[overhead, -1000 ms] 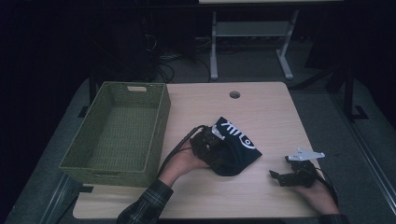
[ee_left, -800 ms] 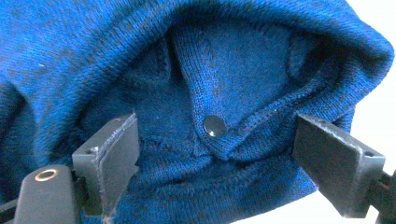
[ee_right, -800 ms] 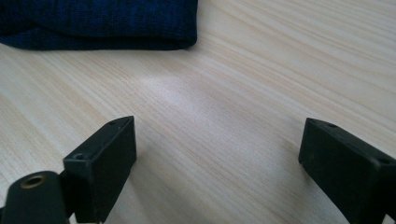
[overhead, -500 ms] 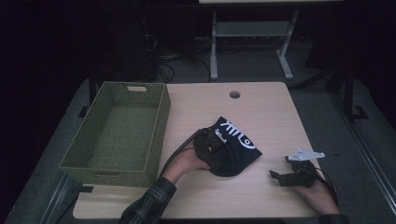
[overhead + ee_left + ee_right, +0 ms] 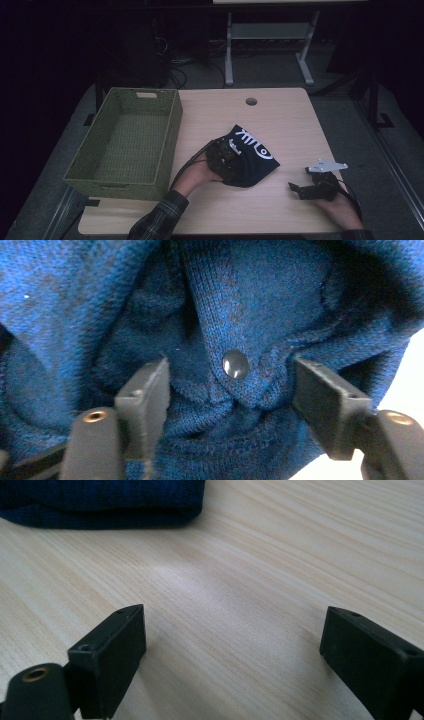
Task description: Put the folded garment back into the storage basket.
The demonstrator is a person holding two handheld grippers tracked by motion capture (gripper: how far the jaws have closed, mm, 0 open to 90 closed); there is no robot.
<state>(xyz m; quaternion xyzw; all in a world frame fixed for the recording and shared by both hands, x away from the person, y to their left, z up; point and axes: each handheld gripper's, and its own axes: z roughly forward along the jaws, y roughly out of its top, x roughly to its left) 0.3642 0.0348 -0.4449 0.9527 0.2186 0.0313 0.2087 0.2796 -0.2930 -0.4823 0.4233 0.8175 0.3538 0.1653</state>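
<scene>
A dark blue knit garment [image 5: 255, 162] with white lettering lies bunched at the middle of the wooden table [image 5: 285, 120]. My left gripper [image 5: 225, 157] is pushed into its left side. In the left gripper view the jaws have just been closing, and the left gripper [image 5: 230, 390] now pinches a raised fold of the blue knit [image 5: 260, 300] that bears a metal snap [image 5: 235, 364]. My right gripper [image 5: 296, 191] rests open on bare wood near the front right edge. In the right gripper view the right gripper [image 5: 232, 650] holds nothing, and the garment's hem [image 5: 100, 500] lies ahead of it.
A green woven basket [image 5: 172, 135] stands empty on the left part of the table, close beside the left hand. A round cable hole [image 5: 251, 101] sits near the far edge. Beyond the table stand a white desk frame [image 5: 270, 35] and floor cables.
The left hand has edged slightly deeper into the garment's left side. The right hand and its gripper have kept still.
</scene>
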